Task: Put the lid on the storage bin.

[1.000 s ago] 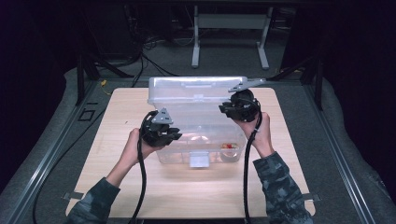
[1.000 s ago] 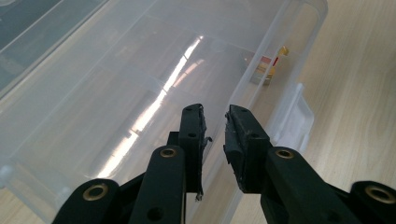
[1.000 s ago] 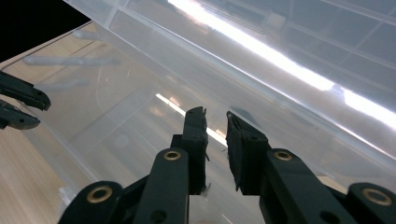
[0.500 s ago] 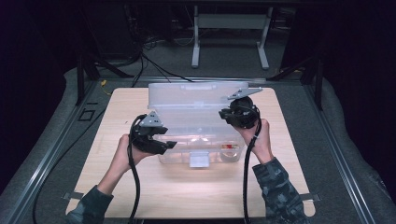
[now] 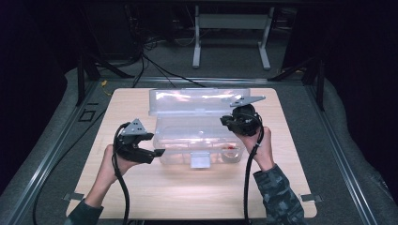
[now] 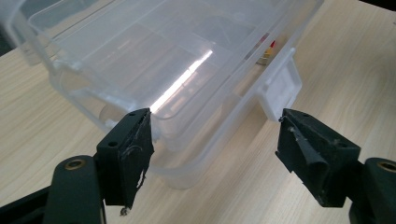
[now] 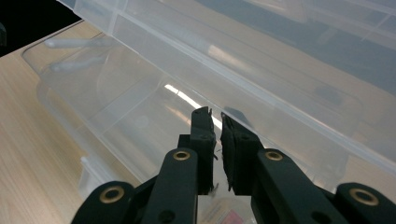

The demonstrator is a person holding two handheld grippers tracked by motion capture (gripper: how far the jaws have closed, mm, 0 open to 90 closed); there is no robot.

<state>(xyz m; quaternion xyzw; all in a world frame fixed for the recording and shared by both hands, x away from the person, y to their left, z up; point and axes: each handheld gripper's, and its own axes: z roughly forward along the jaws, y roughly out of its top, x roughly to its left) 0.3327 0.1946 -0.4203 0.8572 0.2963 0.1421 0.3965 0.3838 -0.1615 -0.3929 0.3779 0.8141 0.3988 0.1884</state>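
Clear plastic box (image 6: 154, 65) beyond wide-open left jaws, nothing held

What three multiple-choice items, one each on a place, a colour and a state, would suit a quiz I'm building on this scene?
1. Where does the clear plastic compartment box sit?
A. on the light wooden table
B. on the floor
C. on a chair

2. What colour is the small thing inside the box near its right end?
A. blue
B. red
C. green

3. How do the left tongs stand?
A. shut on the latch
B. shut on a cable
C. open

Answers: 1 A, the box rests on the tabletop; 2 B, red shows through the clear wall; 3 C, a wide gap with nothing pressed between them.
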